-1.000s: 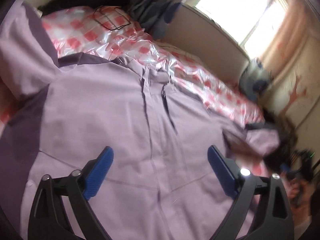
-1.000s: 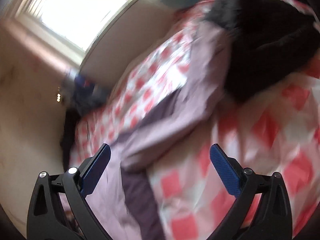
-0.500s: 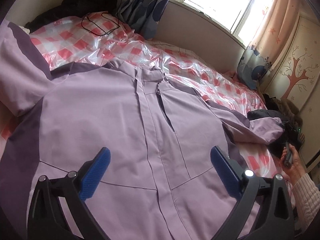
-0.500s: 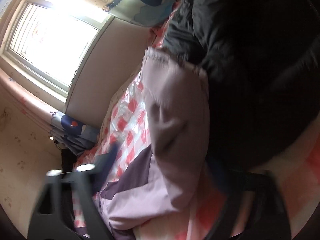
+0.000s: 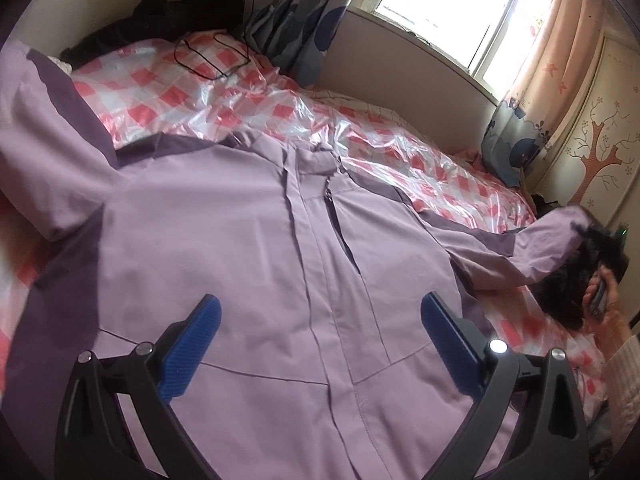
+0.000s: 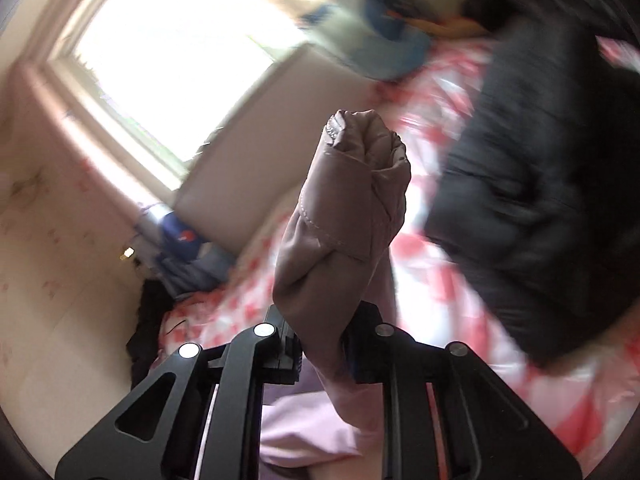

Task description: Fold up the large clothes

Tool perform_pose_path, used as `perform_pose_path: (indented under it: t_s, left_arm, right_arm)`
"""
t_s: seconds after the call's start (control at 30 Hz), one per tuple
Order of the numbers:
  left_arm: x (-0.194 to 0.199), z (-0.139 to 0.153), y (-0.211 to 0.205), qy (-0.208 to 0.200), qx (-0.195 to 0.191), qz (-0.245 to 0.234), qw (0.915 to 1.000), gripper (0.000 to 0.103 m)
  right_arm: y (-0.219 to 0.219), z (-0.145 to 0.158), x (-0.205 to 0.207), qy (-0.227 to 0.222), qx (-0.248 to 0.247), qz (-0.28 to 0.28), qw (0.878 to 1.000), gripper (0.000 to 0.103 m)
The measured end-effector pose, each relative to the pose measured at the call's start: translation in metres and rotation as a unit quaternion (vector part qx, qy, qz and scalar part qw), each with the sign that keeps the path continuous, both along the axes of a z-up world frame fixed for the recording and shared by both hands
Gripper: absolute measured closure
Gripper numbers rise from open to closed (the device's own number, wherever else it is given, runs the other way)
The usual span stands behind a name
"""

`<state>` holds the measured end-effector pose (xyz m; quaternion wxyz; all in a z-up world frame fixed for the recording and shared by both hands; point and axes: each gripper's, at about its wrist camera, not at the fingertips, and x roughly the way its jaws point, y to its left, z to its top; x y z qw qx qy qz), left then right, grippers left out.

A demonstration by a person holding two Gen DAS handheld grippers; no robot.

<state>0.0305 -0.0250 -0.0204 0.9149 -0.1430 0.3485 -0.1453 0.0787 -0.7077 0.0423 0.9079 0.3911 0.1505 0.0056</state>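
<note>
Left hand-held gripper point(image 5: 318, 344): blue pads wide apart, nothing between them, hovering over the lower front of the lilac jacket point(image 5: 248, 264). Jacket lies face up, flat on the bed point(image 5: 384, 160), zip closed down the middle, darker purple panels at sides and shoulders. One sleeve is folded up at the left edge of the left wrist view. Other sleeve point(image 5: 532, 248) runs out to the right, cuff end lifted off the checked cover.

Right hand-held gripper point(image 6: 322, 354): fingers closed on that sleeve's cuff point(image 6: 352, 200), fabric bunched and sticking up past the tips. Right wrist view is motion-blurred. Black garment point(image 6: 532, 184) on the bed just beyond the cuff. Window point(image 5: 452, 8) and curtains at the far wall.
</note>
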Motion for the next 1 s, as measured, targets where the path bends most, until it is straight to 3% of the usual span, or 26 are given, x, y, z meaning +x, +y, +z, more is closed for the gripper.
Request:
perform_pose_path:
  t_s: [0.27,0.43,0.53,0.77,1.0]
  left_arm:
    - [0.000,0.025,0.044,-0.014,-0.004,0.042,0.9990,0.007]
    - [-0.005,0.044,0.085,-0.036,-0.008,0.086,0.9956,0.007]
    - [-0.007,0.048,0.117,-0.037,-0.028,0.117,0.9921,0.007]
    - [-0.016,0.054,0.183,-0.038,-0.069,0.193,0.9781,0.007]
    - [-0.018,0.053,0.205,-0.035,-0.083,0.219,0.9716,0.007]
  right_arm:
    - [0.142,0.106,0.044,-0.064,-0.084,0.090,0.990,0.087]
    - [0.241,0.145,0.076,-0.086,-0.116,0.145,0.979,0.087]
    - [0.313,0.152,0.091,-0.094,-0.136,0.193,0.967,0.087]
    - [0.477,0.115,0.119,-0.074,-0.179,0.294,0.936,0.087]
    - [0.615,0.008,0.139,0.003,-0.241,0.375,0.895,0.087]
